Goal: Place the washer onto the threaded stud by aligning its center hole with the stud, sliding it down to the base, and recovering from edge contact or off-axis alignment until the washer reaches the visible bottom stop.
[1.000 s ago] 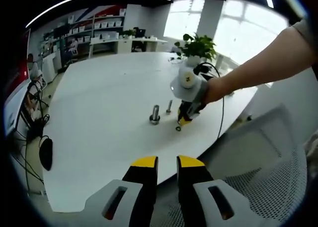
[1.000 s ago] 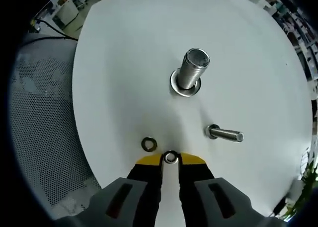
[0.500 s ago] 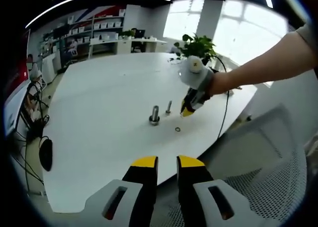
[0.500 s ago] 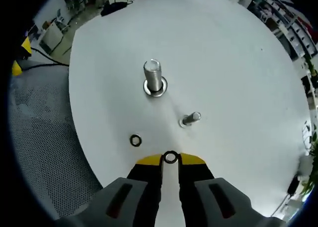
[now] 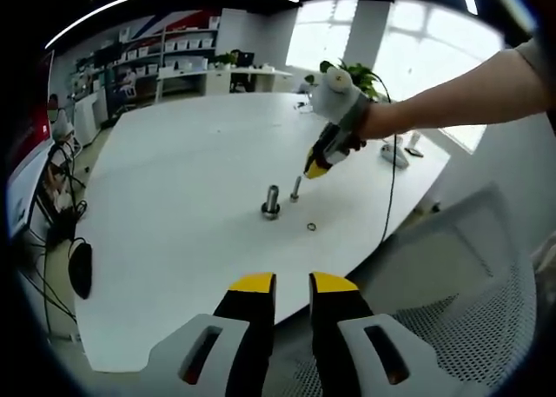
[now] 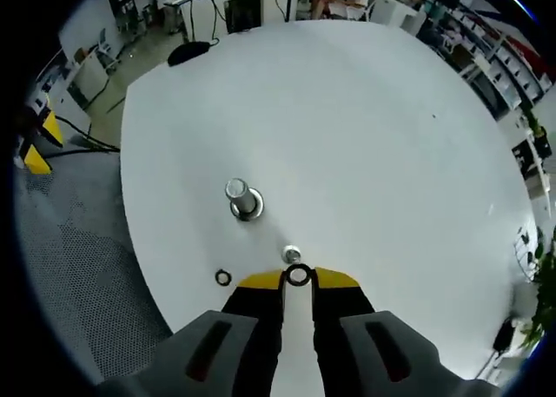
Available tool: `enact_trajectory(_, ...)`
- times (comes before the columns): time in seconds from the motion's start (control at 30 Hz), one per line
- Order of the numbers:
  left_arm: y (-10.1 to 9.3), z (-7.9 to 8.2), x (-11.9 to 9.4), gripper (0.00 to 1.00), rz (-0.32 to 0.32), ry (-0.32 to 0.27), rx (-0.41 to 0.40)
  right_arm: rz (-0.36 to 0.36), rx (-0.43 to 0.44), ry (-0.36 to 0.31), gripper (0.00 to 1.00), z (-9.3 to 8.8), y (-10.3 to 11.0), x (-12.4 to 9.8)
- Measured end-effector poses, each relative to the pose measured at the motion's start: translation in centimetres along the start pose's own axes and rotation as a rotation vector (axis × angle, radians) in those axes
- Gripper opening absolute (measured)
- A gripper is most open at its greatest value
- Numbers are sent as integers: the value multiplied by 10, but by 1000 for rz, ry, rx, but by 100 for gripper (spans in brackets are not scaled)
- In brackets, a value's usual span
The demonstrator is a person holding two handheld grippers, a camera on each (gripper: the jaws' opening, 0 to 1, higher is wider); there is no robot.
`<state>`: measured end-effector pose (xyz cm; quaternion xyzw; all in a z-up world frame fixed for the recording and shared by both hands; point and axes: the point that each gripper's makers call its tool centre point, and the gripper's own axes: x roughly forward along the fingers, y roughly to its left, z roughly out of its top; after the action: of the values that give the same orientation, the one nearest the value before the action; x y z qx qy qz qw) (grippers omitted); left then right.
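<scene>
Right gripper view: the right gripper [image 6: 298, 278] pinches a washer [image 6: 298, 275] between its yellow-tipped jaws, held in the air just above the slim threaded stud [image 6: 291, 254]. A second washer [image 6: 223, 278] lies flat on the white worktop [image 6: 365, 154] nearby. Farther off stands a thicker stud [image 6: 240, 195] with a washer at its base.

Left gripper view: the left gripper [image 5: 293, 283] is empty, its jaws narrowly parted, near the worktop edge. Beyond, a mesh chair [image 5: 452, 275] stands beside the worktop.
</scene>
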<state>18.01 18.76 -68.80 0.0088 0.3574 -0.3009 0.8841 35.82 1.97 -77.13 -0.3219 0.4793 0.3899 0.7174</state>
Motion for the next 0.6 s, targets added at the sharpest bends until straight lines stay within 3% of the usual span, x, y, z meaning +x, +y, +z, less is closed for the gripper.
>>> enact_trajectory(0.2,1,1,0,13,3,-5,-2,4,-46,-7,13,10,3,2)
enact_trajectory(0.6,3,1,0,13,12,-4,-6,19,-72,40,13,5,2,15)
